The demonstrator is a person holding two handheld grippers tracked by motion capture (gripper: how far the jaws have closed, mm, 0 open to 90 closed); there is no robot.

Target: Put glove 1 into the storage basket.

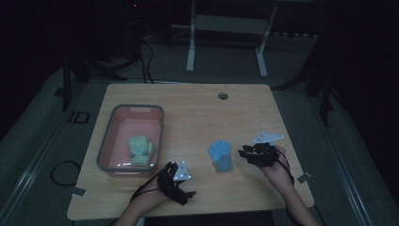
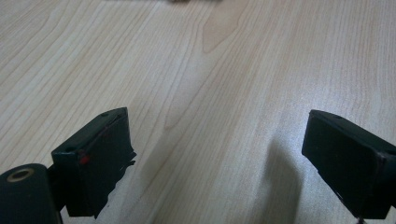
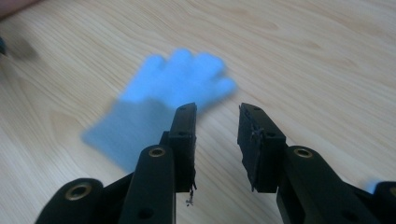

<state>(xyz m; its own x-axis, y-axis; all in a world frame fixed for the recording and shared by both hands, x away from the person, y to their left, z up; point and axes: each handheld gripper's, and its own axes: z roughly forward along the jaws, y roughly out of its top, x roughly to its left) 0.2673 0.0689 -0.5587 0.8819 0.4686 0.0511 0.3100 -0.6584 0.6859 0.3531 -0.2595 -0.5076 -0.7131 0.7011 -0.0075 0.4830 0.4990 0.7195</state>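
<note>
Nearest the person, the left gripper [image 1: 184, 186] sits low over the table [image 1: 197, 117] by the front edge, jaws spread wide with just bare wood grain between them. A bit further up on the other side, the right gripper [image 1: 244, 153] hangs just beside the blue glove [image 1: 220, 156], jaws parted a little and nothing pinched in them. The glove lies flat on the wood, fingers pointing away from the person, right off the jaw tips and slightly to their left in the right gripper view, not touching them. Further back on the left side there's a pink bin [image 1: 106, 141] with a green glove [image 1: 141, 149] lying inside it.
</note>
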